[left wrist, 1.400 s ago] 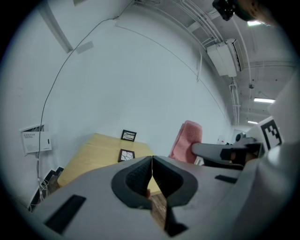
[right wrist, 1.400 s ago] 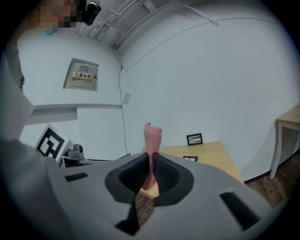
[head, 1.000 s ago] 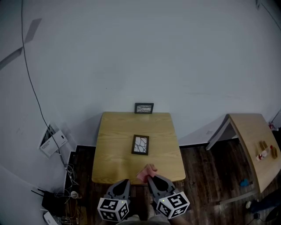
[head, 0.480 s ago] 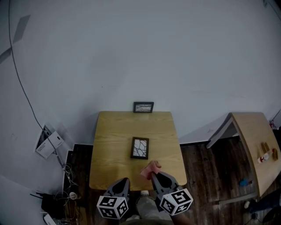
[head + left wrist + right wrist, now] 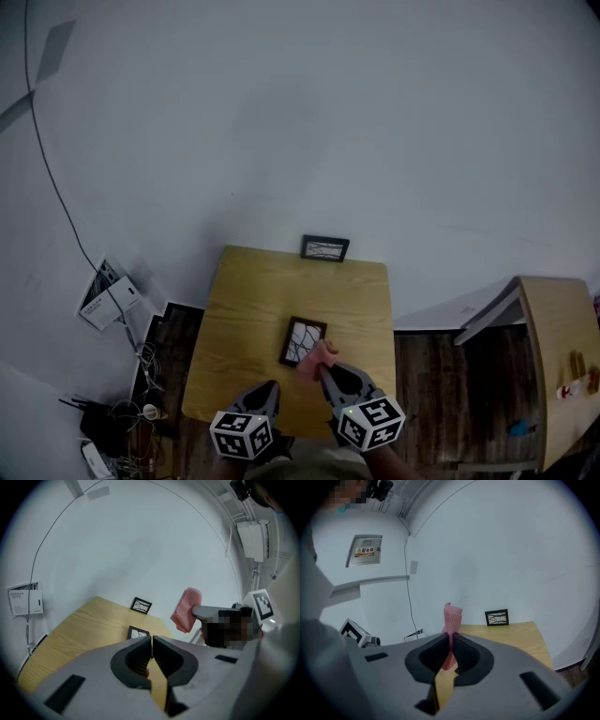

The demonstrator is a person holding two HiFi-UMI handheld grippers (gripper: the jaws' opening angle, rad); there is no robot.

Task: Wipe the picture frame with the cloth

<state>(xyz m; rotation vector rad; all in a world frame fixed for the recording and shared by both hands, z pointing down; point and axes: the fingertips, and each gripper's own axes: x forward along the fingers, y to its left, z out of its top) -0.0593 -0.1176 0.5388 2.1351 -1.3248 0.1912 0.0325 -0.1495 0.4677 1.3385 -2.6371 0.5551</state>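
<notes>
The right gripper [image 5: 322,369] is clamped tight on a pink cloth [image 5: 314,360]. In the right gripper view a fold sticks up past the pads and the rest is pinched between them. The left gripper [image 5: 152,640] has its jaws pressed together with nothing between them, and it sits just beside the right one over the near edge of the tabletop [image 5: 242,305]. A small dark frame [image 5: 302,340] lies flat about mid-tabletop, a little nearer the near edge than the far one. From the head view the cloth overlaps that frame's near right corner (the left gripper view shows the cloth up in the air, off the wood, so it seems to be above the frame and not on it). A second frame [image 5: 324,247] stands upright at the far edge, against the white wall [image 5: 309,122]. Another wooden table [image 5: 561,328] stands well off to the right.
</notes>
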